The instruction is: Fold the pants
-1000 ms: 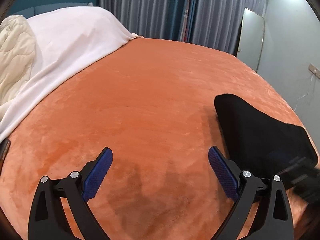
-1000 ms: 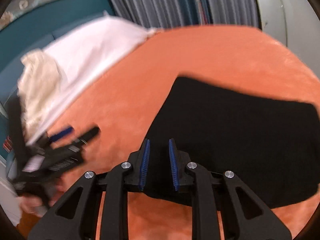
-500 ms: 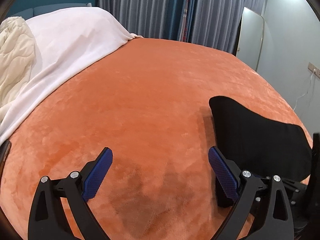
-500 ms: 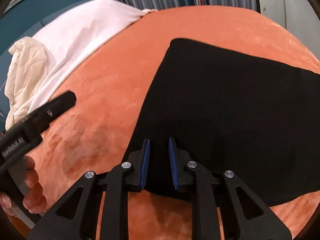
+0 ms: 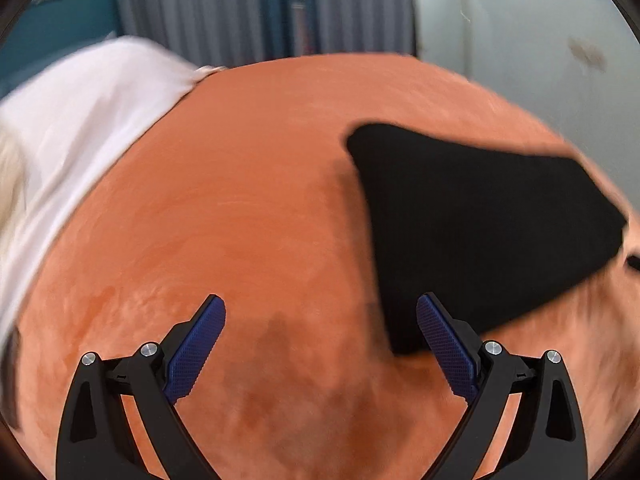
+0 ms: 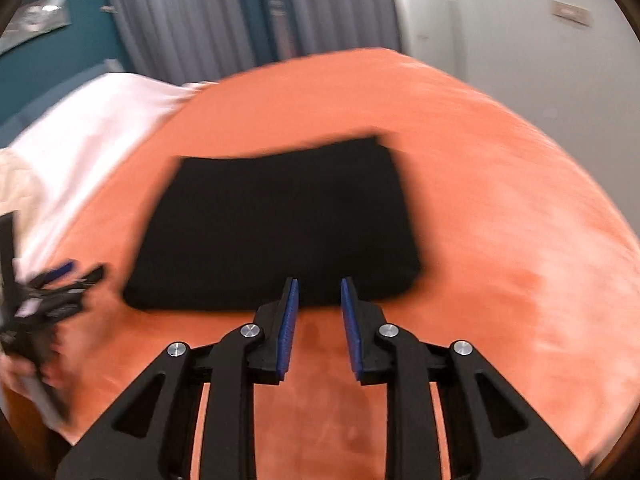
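Observation:
The black pants (image 6: 276, 224) lie folded into a flat rectangle on the orange bedspread (image 6: 500, 200). In the left wrist view the pants (image 5: 472, 220) sit to the right. My left gripper (image 5: 320, 312) is wide open and empty, its right finger beside the pants' near corner. My right gripper (image 6: 318, 284) is slightly open and empty, just in front of the pants' near edge, touching nothing. The left gripper also shows in the right wrist view (image 6: 52, 288) at the far left, blurred.
A white sheet (image 5: 80, 128) and a cream quilt (image 6: 16, 184) cover the bed's left side. Grey and blue curtains (image 6: 208, 20) hang behind. A pale wall with a switch plate (image 6: 568, 12) stands to the right.
My right gripper has let go of the pants, opened a little and pulled back from their edge. My left gripper has swung right and back, bringing the pants further into its view. Both views are blurred.

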A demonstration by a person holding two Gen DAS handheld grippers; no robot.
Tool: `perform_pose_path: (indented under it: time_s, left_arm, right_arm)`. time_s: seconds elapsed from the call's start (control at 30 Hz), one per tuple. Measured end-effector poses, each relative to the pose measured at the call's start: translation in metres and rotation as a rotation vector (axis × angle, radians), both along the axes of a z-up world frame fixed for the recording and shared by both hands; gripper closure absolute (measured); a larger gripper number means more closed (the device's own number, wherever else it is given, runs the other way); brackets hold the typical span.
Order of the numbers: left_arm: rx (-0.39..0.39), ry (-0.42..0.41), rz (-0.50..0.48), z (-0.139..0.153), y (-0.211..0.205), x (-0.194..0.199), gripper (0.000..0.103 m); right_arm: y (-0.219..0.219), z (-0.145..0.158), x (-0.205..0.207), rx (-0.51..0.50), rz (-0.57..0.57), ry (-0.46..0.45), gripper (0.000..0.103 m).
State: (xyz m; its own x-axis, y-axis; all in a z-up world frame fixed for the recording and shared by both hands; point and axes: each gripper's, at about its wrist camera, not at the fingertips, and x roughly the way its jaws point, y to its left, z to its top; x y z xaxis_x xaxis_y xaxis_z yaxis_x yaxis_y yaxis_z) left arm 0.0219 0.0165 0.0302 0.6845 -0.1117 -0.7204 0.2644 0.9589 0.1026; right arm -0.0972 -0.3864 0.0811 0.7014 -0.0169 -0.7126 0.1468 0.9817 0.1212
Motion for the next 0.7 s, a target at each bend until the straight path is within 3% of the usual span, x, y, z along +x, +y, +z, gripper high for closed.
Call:
perform_pose_path:
  time_s: [0.17, 0.23, 0.27, 0.3, 0.47, 0.53, 0.57, 0.6, 0.63, 0.7]
  left_arm:
    - [0.174, -0.050, -0.026, -0.017, -0.030, -0.008, 0.006]
    - [0.218, -0.062, -0.031, -0.023, -0.037, -0.007, 0.006]
    - [0.231, -0.071, -0.032, -0.025, -0.039, -0.007, 0.005]
    - [0.240, -0.080, -0.030, -0.026, -0.039, -0.007, 0.005]
    - [0.204, -0.050, 0.006, -0.027, -0.039, 0.010, 0.005]
    - [0.179, -0.057, 0.022, -0.024, -0.040, 0.019, 0.008]
    - [0.171, -0.066, 0.021, -0.022, -0.042, 0.021, 0.014]
    - [0.133, -0.064, -0.009, -0.019, -0.043, 0.023, 0.035]
    - [0.095, -0.054, -0.024, -0.018, -0.042, 0.023, 0.048]
    - [0.033, -0.022, -0.019, -0.016, -0.037, 0.025, 0.049]
  right_arm:
    - [-0.034, -0.022, -0.006, -0.120, -0.029, 0.069, 0.080]
    - [-0.030, -0.030, 0.005, -0.158, -0.004, 0.071, 0.071]
    - [-0.027, -0.031, 0.010, -0.182, 0.006, 0.067, 0.058]
    - [-0.027, -0.034, 0.013, -0.205, 0.015, 0.059, 0.053]
    - [-0.025, -0.040, 0.044, -0.202, 0.067, 0.054, 0.053]
    - [-0.030, -0.043, 0.055, -0.133, 0.104, 0.066, 0.073]
    - [-0.032, -0.042, 0.059, -0.090, 0.115, 0.069, 0.086]
    - [-0.031, -0.037, 0.060, -0.079, 0.101, 0.057, 0.090]
    - [-0.030, -0.024, 0.055, -0.071, 0.099, 0.018, 0.091]
    - [-0.035, -0.001, 0.039, -0.024, 0.074, -0.057, 0.094]
